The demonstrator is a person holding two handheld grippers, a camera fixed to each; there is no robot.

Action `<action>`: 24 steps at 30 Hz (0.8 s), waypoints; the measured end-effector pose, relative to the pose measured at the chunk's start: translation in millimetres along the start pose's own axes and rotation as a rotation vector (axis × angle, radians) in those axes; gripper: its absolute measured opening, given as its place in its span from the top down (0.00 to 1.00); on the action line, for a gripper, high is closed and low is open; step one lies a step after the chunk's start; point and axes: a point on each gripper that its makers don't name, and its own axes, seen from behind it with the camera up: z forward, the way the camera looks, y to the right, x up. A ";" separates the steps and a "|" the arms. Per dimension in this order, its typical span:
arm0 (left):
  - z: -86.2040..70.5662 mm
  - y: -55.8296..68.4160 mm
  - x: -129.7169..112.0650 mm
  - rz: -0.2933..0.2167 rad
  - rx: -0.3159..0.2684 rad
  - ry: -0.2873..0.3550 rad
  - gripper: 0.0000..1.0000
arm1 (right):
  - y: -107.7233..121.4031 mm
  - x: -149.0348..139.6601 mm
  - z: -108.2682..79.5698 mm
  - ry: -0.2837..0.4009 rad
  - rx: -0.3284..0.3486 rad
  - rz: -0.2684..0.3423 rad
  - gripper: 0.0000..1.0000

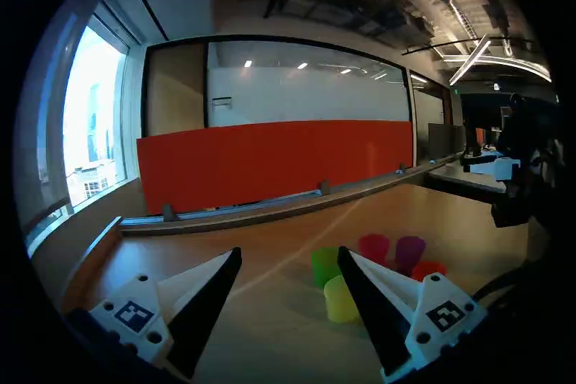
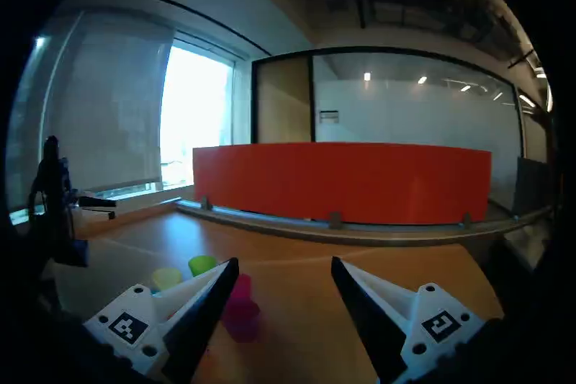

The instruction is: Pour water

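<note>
1. The pour had not begun. The left gripper (image 1: 288,253) hung over the wooden table (image 1: 288,233) with its fingers spread wide and nothing between them. The right gripper (image 2: 283,263) was equally wide open and empty.

2. The task's things, a cluster of small plastic cups, stood on the table ahead and to the right of the left gripper. The green cup (image 1: 325,265) and the yellow cup (image 1: 340,299) stood nearest, just beside its right finger. The pink cup (image 1: 374,247), the purple cup (image 1: 409,251) and the red cup (image 1: 428,269) were grouped close behind.

3. In the right gripper view the cluster lay to the low left, with a magenta cup (image 2: 241,308), probably one of the same group, partly behind that gripper's left finger.

4. All the cups stood upright with mouths up. The low camera angle hid their insides, so whether any held water could not be told. No jug or bottle was in sight.

5. The step in hand appeared to be the approach. The next move would likely call for lowering one gripper to a cup, closing on its thin wall without crushing it, and keeping it level until it was over a second cup.

6. Behind the table ran a red partition (image 1: 273,161), with a bright window (image 1: 90,124) to the side.
</note>
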 end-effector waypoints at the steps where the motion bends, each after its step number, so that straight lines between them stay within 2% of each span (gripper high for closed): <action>1: 0.2 2.4 -0.2 0.003 -0.015 -0.005 0.01 | -4.0 -0.3 0.8 -0.008 0.021 0.000 0.01; 9: 2.0 10.3 -2.3 0.009 -0.090 -0.031 0.01 | -27.2 6.1 3.4 -0.053 0.148 -0.012 0.01; 18: 5.1 20.6 -6.8 -0.013 -0.168 -0.045 0.01 | -37.0 8.2 5.2 -0.074 0.191 -0.062 0.01; 24: 8.7 22.0 -10.6 0.017 -0.184 -0.071 0.01 | -41.4 2.9 5.7 -0.107 0.206 -0.070 0.01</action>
